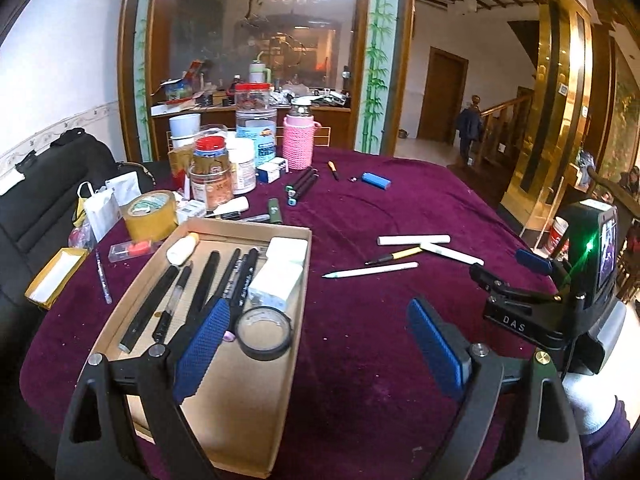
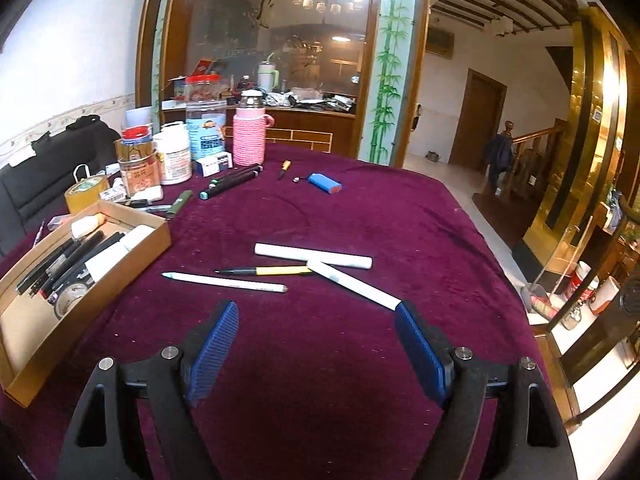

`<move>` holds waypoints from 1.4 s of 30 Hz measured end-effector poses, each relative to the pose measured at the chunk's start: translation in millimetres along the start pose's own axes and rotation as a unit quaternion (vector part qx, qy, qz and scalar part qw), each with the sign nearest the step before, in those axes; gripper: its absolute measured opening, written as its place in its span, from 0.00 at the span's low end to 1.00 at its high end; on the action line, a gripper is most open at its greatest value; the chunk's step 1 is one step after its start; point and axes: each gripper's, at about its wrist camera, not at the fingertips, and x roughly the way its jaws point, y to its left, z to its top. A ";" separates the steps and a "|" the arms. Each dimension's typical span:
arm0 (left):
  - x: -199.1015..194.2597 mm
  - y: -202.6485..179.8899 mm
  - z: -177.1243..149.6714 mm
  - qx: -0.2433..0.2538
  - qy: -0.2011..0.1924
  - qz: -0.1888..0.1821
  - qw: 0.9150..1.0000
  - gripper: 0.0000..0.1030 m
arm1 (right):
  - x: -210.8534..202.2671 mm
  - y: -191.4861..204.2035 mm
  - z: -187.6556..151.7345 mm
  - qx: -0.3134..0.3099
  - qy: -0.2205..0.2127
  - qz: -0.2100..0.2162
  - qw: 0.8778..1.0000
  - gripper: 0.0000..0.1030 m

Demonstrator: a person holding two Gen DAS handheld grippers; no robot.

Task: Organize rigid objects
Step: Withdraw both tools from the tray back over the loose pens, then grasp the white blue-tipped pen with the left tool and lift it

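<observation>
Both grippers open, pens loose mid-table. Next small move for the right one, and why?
Probably ease the right gripper forward and down onto the nearest white pen: its jaws are open and empty, the pen lies alone on the cloth just ahead, and the cardboard box already holds pens.

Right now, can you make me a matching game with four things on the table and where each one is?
Things:
1. black tape roll
2. blue battery
3. yellow tape roll
4. pink bottle

Places:
A. standing at the table's far side, by the jars
B. inside the cardboard box
C. lying alone on the purple cloth
D. just behind the box, outside it

Pairs: 1-B, 2-C, 3-D, 4-A
</observation>
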 end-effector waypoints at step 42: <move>232.5 -82.9 30.6 0.169 0.207 -0.037 0.963 0.87 | 104.8 -140.3 9.1 0.266 0.058 0.125 0.954 0.81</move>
